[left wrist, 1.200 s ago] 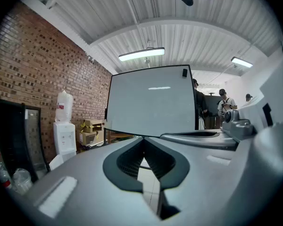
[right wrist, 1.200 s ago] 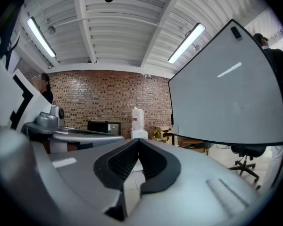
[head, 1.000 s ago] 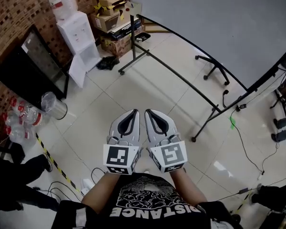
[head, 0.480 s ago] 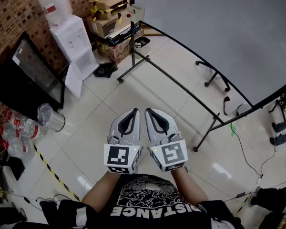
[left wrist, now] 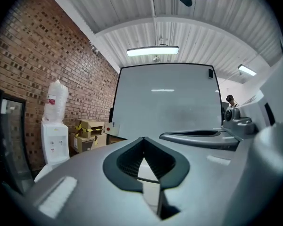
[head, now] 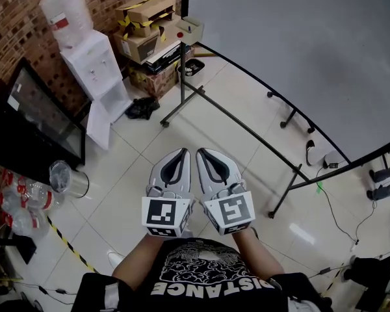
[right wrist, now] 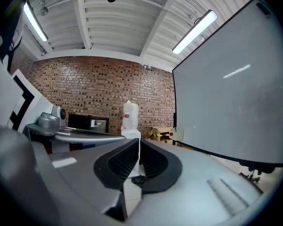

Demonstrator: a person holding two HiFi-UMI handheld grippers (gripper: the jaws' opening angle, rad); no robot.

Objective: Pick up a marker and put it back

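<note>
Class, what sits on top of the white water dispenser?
A large clear bottle with a red label stands on the water dispenser; its neck, sunk inside, is hidden.

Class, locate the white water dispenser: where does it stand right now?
Head view, upper left: the water dispenser stands against the brick wall, between the stacked cardboard boxes on its right and the black screen on its left.

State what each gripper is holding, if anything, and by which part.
Nothing is held. The left gripper and the right gripper both have their jaws together with nothing between them.
</note>
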